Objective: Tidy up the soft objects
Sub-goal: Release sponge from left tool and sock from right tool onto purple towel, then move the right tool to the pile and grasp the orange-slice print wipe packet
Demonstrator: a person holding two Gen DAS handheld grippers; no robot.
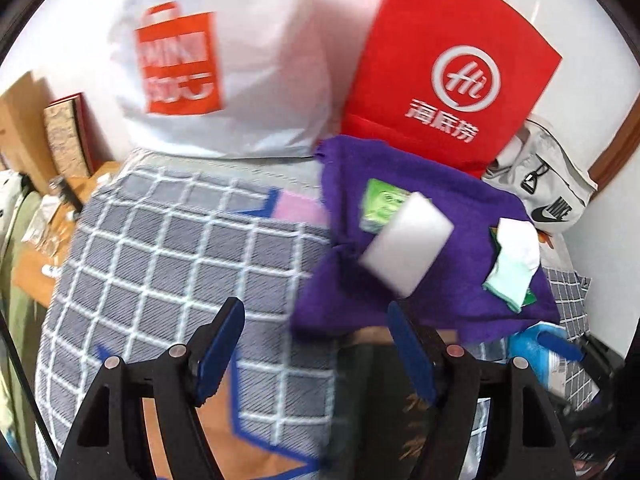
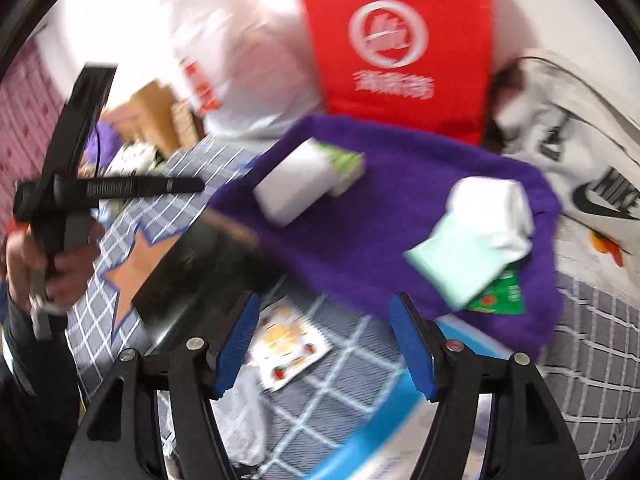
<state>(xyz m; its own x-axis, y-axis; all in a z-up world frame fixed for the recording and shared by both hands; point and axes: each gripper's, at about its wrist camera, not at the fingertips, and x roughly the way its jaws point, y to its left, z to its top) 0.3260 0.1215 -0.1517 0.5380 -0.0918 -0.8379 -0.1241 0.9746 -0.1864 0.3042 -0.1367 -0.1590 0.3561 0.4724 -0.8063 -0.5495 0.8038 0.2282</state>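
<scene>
A purple towel (image 1: pixel 436 264) lies spread over things on a grey checked cloth (image 1: pixel 160 248). On it lie a white sponge block (image 1: pixel 408 240), a green packet (image 1: pixel 380 204) and a white and mint sock (image 1: pixel 514 260). My left gripper (image 1: pixel 316 320) is open and empty, just short of the towel's near edge. In the right wrist view the towel (image 2: pixel 380 208), sponge (image 2: pixel 296 188), green packet (image 2: pixel 348 162) and sock (image 2: pixel 476 232) show again. My right gripper (image 2: pixel 324 312) is open and empty above the checked cloth (image 2: pixel 352 360), near the towel's front edge. The left gripper's body (image 2: pixel 68 168) shows at left in a hand.
A white shopping bag (image 1: pixel 224 64) and a red bag (image 1: pixel 452 64) stand behind. A white Nike bag (image 1: pixel 548 184) lies at right. A dark box (image 2: pixel 192 264) sits under the towel's left edge. A sticker sheet (image 2: pixel 288 344) and a blue and white pack (image 2: pixel 472 340) lie near. Boxes (image 1: pixel 36 200) crowd the left.
</scene>
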